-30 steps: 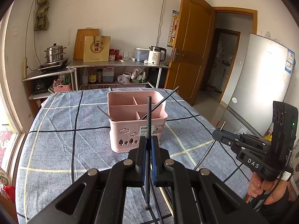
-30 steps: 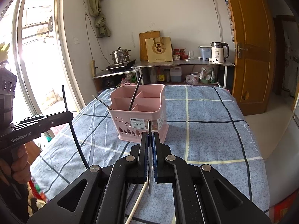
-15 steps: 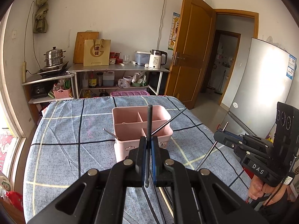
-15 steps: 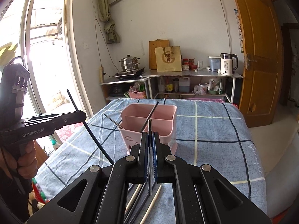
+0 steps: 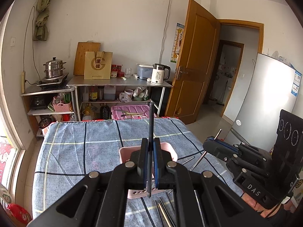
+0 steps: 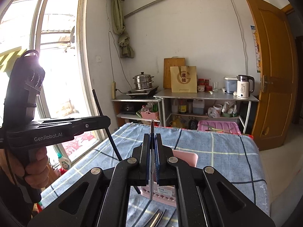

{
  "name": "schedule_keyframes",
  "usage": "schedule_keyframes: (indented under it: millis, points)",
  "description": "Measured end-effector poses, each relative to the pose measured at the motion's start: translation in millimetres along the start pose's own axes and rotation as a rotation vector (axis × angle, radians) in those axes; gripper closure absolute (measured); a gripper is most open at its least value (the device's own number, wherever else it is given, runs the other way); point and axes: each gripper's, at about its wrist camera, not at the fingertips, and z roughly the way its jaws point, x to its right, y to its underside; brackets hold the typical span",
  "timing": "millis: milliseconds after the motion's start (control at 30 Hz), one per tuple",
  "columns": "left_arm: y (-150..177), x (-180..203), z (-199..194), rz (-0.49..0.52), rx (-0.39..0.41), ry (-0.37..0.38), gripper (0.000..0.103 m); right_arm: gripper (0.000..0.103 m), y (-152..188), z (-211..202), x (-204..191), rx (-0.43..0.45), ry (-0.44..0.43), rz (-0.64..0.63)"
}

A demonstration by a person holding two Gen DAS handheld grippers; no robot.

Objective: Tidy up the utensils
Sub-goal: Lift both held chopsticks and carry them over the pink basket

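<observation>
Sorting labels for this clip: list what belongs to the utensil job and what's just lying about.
Job:
- black chopstick, left hand-held gripper
- metal chopstick, right hand-held gripper
- pink basket
- loose chopsticks

Lying about:
- kettle
- steamer pot
- paper bag

Matt pink plastic caddy (image 5: pixel 171 149); seemingly woven tablecloth (image 5: pixel 79 151).

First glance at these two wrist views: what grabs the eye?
Each tool is clamped on one upright chopstick: the left tool grips a black chopstick, the right tool a silver chopstick, both above the blue checked tablecloth. Just behind the fingers sits the pink utensil basket, largely hidden, with loose chopsticks lying on the cloth near the bottom edge.
</observation>
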Motion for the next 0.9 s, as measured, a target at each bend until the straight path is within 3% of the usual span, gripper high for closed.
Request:
schedule_keyframes:
  millis: [433,633,900]
  points:
    - [-23.9,-24.8,38.2,-0.035,-0.007,-0.033,0.098,0.099,-13.7,40.1,1.6,0.015,0.007,0.017]
    - [-40.5,-27.0,37.3,-0.041,0.011,-0.020,0.098,0.099,-14.2,49.0,3.2,0.005,0.009,0.019]
    - [-27.7,-28.1,53.8,-0.040,-0.012,-0.011,0.098,0.099,2.6,67.7,9.4,-0.051,0.012,0.040]
